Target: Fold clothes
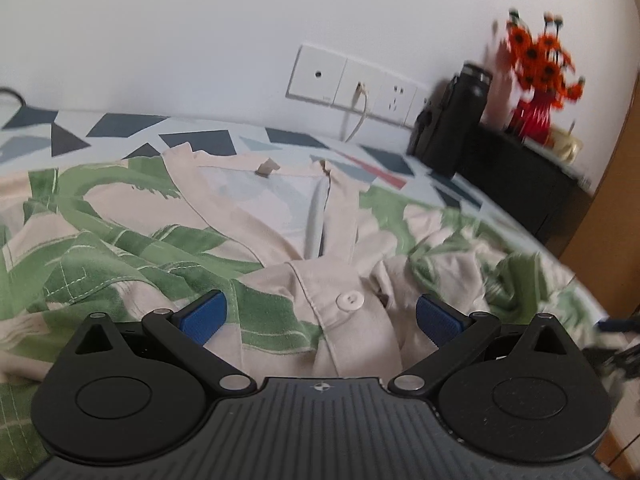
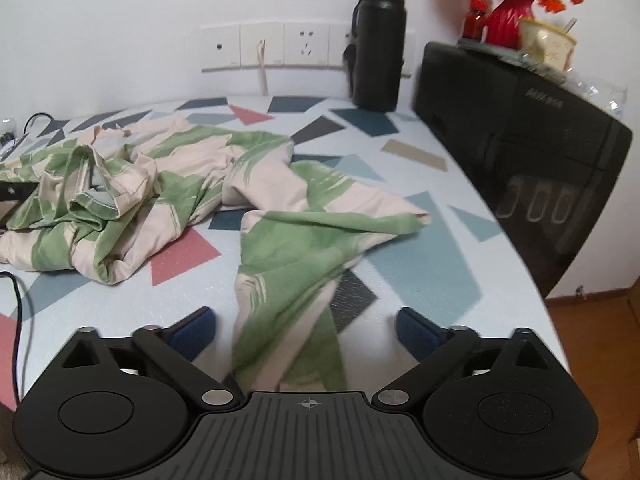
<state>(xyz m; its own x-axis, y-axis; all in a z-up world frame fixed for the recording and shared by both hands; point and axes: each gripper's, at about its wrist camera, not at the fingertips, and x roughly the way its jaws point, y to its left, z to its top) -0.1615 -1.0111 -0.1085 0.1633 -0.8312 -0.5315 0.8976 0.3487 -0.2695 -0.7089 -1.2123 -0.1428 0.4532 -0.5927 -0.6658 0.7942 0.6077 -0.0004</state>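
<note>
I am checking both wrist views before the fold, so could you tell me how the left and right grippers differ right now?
The left gripper hangs over the shirt's buttoned front by the collar; the right gripper hangs over a loose end of it trailing across the table. Cloth fills the view under the left, while mostly bare table lies beside the right. Both are open and hold nothing.

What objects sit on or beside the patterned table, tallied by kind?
Leaf-print shirt: 1
Black flask: 1
Black appliance: 1
Red vase of orange flowers: 1
Cream cup: 1
Grippers, both open: 2, left, right
Total: 7
</note>
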